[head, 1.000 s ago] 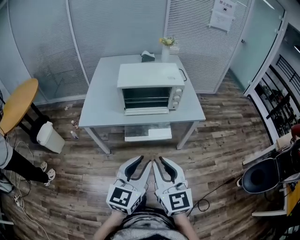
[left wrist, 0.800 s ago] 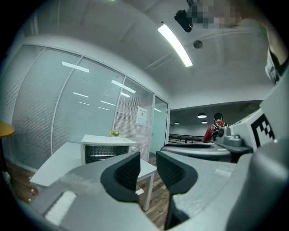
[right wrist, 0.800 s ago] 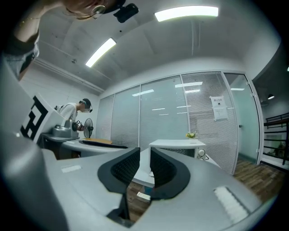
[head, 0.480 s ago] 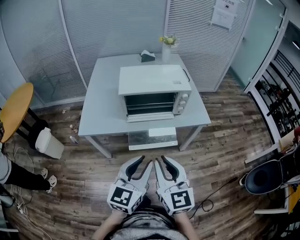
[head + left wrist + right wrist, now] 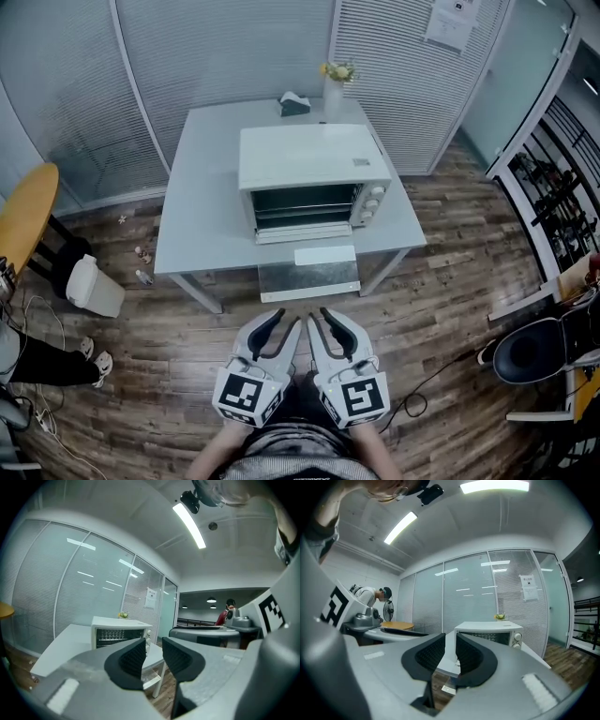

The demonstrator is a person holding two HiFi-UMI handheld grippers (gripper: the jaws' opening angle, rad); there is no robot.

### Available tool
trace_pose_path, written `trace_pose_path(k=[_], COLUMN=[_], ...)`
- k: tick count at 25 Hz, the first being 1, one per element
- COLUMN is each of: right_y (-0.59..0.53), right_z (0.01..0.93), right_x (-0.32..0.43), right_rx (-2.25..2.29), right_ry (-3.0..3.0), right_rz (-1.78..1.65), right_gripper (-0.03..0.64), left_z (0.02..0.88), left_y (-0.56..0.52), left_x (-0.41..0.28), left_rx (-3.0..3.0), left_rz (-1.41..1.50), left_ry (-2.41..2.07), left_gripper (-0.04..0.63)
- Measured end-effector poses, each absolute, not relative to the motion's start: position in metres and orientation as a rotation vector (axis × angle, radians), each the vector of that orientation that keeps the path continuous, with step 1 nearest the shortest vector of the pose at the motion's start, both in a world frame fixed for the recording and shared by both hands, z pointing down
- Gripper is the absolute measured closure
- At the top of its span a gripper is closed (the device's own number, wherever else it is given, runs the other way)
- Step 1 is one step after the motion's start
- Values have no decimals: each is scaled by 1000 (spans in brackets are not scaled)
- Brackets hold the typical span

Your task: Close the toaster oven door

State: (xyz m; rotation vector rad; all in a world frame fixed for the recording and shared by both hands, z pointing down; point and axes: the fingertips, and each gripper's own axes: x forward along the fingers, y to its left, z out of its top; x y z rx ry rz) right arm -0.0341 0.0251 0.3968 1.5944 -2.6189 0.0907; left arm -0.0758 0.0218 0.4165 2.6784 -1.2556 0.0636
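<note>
Nearest the person, the left gripper (image 5: 281, 330) and the right gripper (image 5: 323, 328) sit side by side low in the head view, over the wood floor (image 5: 187, 375), both pointing forward. In each gripper view the jaws stand slightly parted, a narrow gap between the ribbed pads, and nothing lies in either gap: both tongs are empty. Beyond them is the grey table (image 5: 202, 206), well apart from both grippers. The toaster oven (image 5: 309, 159) stands on it toward the right, its front facing the person. The oven door (image 5: 309, 279) is down and open, lying out flat past the table's front edge, with the dark cavity and rack exposed above it. Behind the oven are a vase of flowers (image 5: 335, 89) and a small dark box (image 5: 293, 103). Judged step: approach, no contact made. The next move likely calls for carrying one gripper forward and under the door's free front edge, then swinging it up about its bottom hinge until it meets the oven face. A push from the underside should serve, so a pinch may be unnecessary.
</note>
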Motion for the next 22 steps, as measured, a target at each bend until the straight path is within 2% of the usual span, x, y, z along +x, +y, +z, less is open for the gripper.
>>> trace_pose_path(k=[7, 22], right_y=[1, -99], right_z=[397, 386], right_x=[-29, 11], right_rx=[1565, 1428], right_ry=[-2638, -2740], right_rz=[105, 76], right_gripper=[543, 545], left_z=[418, 402], left_y=[-2, -100], left_x=[-74, -24], left_rx=[2650, 2628], left_rz=[65, 78], left_ry=[-1297, -1413], left_gripper=[476, 476])
